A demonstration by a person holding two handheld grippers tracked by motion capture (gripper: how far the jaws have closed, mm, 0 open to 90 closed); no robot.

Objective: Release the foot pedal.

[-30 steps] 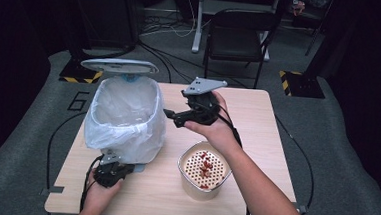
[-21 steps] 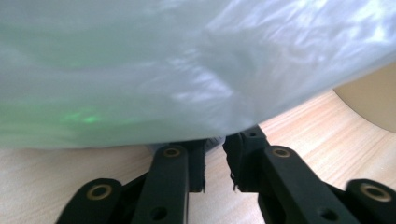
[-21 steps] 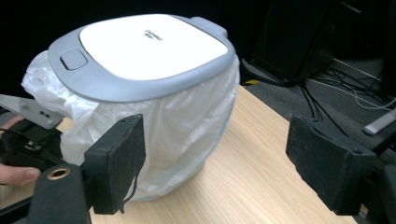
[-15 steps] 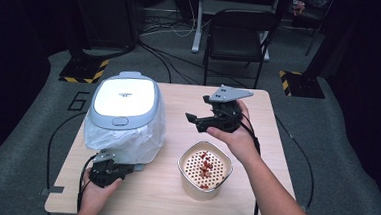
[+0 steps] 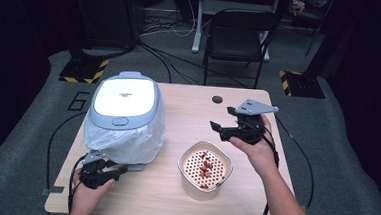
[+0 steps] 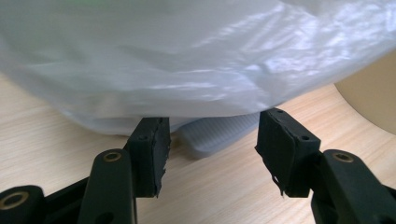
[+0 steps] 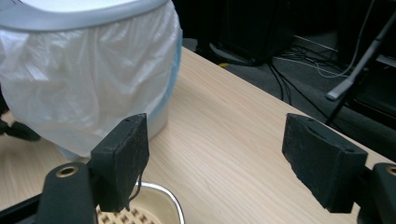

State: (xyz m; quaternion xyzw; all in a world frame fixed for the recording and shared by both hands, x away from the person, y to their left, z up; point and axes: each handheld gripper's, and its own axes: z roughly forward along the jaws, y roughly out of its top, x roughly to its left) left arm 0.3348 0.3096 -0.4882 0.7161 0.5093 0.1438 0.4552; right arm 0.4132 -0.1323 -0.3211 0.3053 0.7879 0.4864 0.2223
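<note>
On the table [image 5: 188, 110], the lidded bin [image 5: 123, 116] stands left, the perforated bowl [image 5: 204, 171] to its right, nearer the person.

Glossy plastic liner [image 6: 196, 60], matt wooden table [image 5: 188, 107]

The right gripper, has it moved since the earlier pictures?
Yes. The right gripper has moved rightward, away from the bin, toward the table's right edge.

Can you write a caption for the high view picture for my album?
Lid shut on the bagged bin; two open grippers near it.
</note>
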